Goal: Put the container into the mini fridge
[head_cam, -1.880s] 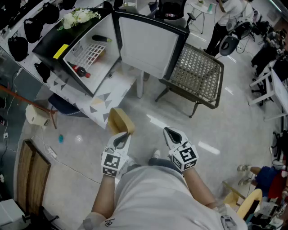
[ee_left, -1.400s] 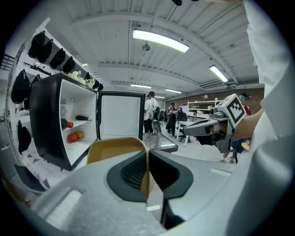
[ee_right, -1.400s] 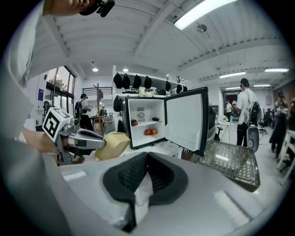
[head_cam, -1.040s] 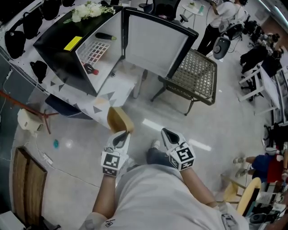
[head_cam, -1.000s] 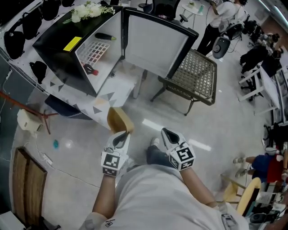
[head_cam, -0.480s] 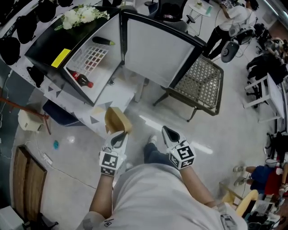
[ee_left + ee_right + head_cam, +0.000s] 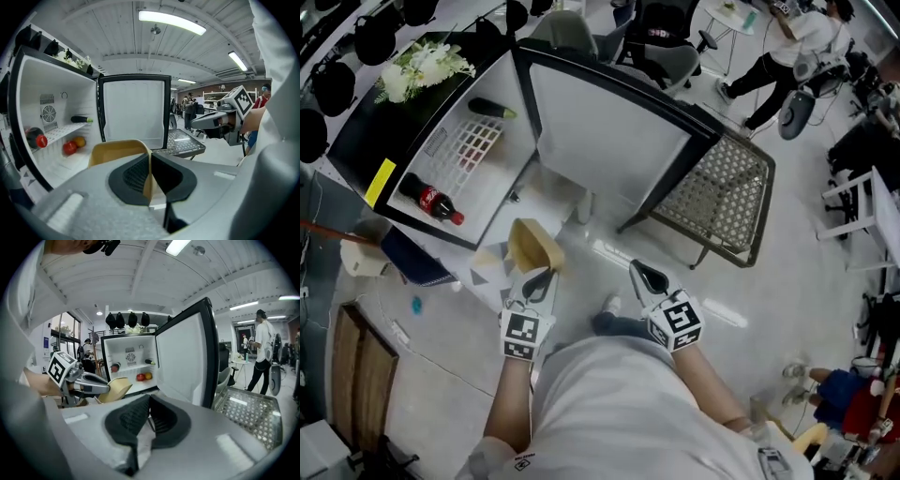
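A tan container [image 7: 532, 247] hangs in front of the open mini fridge [image 7: 484, 202], and my left gripper [image 7: 534, 279] is shut on its rim. In the left gripper view the container's wall [image 7: 117, 150] runs between the closed pads, with the white fridge interior [image 7: 58, 110] ahead on the left. The fridge door [image 7: 609, 131] stands wide open to the right. My right gripper [image 7: 645, 276] is shut on nothing, level with the left one. The right gripper view shows the left gripper [image 7: 89, 384] carrying the container [image 7: 117, 388] towards the fridge [image 7: 127, 363].
Inside the fridge lie a cola bottle [image 7: 431, 200], a dark vegetable [image 7: 490, 109] on the wire shelf and two fruits [image 7: 70, 147]. A mesh-seat chair [image 7: 712, 202] stands right of the door. Flowers [image 7: 422, 67] sit on the fridge top. A person [image 7: 787, 42] stands far behind.
The fridge has grown larger and come nearer in the head view as I moved towards it. Both grippers keep their pose, and the container stays in the left one.
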Available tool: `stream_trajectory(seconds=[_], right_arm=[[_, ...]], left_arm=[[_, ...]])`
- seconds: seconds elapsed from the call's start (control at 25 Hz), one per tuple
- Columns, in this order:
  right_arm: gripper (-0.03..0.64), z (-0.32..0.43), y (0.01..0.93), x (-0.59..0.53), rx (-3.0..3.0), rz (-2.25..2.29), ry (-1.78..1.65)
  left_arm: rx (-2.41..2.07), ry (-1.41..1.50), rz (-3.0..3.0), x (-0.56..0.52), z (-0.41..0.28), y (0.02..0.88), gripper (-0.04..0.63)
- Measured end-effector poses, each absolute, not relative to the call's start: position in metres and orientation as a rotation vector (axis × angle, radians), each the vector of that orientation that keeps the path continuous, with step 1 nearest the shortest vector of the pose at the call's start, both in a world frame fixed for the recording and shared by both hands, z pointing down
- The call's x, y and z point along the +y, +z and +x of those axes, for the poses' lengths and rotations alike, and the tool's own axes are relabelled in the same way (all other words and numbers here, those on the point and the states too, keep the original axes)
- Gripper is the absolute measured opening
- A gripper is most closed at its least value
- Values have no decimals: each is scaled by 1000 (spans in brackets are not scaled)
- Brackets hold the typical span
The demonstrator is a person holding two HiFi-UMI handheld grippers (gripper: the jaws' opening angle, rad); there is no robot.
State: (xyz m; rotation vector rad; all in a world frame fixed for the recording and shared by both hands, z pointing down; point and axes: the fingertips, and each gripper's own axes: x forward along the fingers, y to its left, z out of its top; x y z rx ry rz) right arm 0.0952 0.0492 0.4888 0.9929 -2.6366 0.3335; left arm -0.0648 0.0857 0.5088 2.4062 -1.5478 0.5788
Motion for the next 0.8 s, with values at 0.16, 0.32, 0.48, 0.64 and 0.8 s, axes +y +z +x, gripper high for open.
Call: stream_trajectory(seconds=[0.16, 0.32, 0.48, 0.64, 0.8], right_arm=[[3, 110, 485, 19, -2666, 932, 325], [3, 120, 486, -3, -2687, 885, 326], [3, 121, 487, -15, -2704, 843, 322], [3, 119, 488, -23, -2710, 822, 327], [3, 113, 492, -32, -2699, 815, 322]], left_arm=[[-1585, 613, 2371, 51, -49, 508, 26], [-1614, 667, 2335, 29, -42, 510, 26], [-1646, 732, 2284, 14, -53, 510, 26], [-1658, 796, 2256, 2, -65, 512, 26], [-1638, 898, 2249, -14, -77, 522, 26]])
